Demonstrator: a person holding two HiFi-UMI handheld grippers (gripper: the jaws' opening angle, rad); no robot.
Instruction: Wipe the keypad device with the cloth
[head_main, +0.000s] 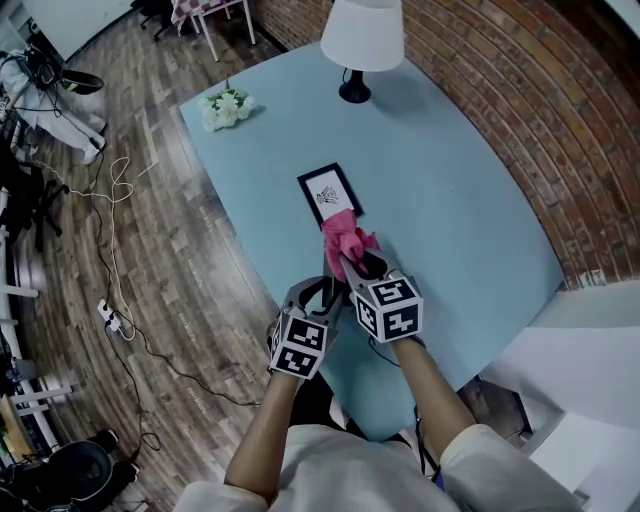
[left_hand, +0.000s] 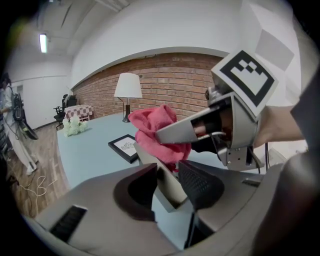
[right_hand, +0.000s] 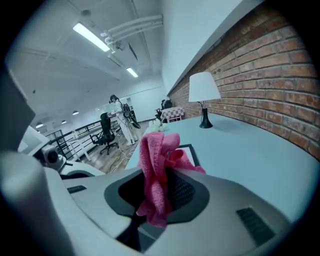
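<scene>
here the step in hand looks like the wipe itself, done in the air over the light blue bench (head_main: 450, 200) rather than on it. the left gripper (head_main: 322, 288) has its jaws clamped on a flat grey slab, which i take to be the keypad device (left_hand: 169, 187); the slab stands on edge between the 2 pads and juts forward and up out of them. the right gripper (head_main: 360, 262) has its jaws shut on a bunched pink terry cloth (right_hand: 155, 160), with folds spilling above and below the pads.

to do it well, i would keep the left grip firm and steady, and drag the loose bulge of cloth along the slab's face, not the hard jaw tips, so that nothing scrapes the keys. the strokes should run the length of the face, away from the left pads.

in the left gripper view the cloth sits against the far upper end of the device, just beyond the left jaws. whether it covers the keyed face cannot be told. a black-framed picture (head_main: 330, 193) lies flat on the bench beyond, unheld.
</scene>
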